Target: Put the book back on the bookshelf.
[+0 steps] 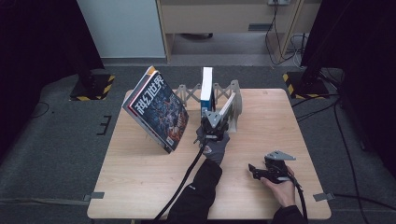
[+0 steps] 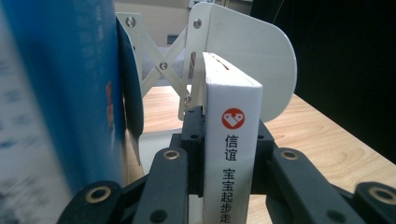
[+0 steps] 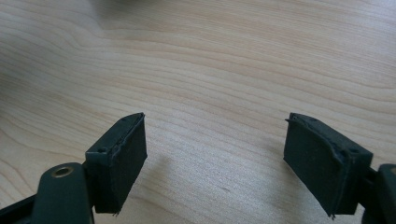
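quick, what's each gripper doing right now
left gripper: shut on the white book, at the rack
right gripper: open, holding nothing, over the table

A: How is the high view set?
B: It is mounted above the near edge, looking forward and down over the whole wooden table [image 1: 140, 186].

A: And the gripper views?
B: The left is held close against a white book's spine [image 2: 232, 154] in the expanding rack [image 2: 243, 60]; the right is angled down, near bare tabletop [image 3: 210, 56]. Book [image 1: 227, 106], rack [image 1: 189, 93] and tabletop are shared with the high view.
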`<state>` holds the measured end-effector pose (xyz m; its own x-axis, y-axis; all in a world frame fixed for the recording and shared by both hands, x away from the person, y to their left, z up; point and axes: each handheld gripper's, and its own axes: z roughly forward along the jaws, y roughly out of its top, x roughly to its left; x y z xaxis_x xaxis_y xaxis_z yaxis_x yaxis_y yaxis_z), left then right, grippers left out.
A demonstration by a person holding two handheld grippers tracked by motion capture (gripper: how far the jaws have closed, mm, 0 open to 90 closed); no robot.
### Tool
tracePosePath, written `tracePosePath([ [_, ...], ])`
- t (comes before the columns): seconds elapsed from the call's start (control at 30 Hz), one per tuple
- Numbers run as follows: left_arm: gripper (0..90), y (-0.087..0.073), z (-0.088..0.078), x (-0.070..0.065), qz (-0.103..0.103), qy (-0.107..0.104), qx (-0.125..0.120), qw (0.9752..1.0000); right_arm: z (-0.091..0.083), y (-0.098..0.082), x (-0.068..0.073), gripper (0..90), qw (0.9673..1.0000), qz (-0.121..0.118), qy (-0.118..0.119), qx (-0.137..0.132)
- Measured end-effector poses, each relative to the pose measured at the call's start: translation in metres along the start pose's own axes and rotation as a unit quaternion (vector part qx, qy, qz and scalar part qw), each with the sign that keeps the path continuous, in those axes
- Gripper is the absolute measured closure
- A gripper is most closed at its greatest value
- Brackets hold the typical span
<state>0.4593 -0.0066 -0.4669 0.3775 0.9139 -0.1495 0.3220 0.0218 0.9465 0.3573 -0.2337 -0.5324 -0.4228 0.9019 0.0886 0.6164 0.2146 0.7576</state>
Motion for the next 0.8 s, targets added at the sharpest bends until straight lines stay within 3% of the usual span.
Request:
tracePosePath([
  [0.33, 74.0, 0.001, 0.012, -0.004, 0.005, 0.015, -0.009, 0.9998, 0.000, 0.000, 0.000, 22.2, 1.0000, -0.002, 0.003, -0.001],
  [0.8, 70.8, -0.017, -0.002, -0.007, 0.003, -0.003, 0.012, 0.9999, 0.000, 0.000, 0.002, 22.6, 1.0000, -0.003, 0.003, 0.001],
])
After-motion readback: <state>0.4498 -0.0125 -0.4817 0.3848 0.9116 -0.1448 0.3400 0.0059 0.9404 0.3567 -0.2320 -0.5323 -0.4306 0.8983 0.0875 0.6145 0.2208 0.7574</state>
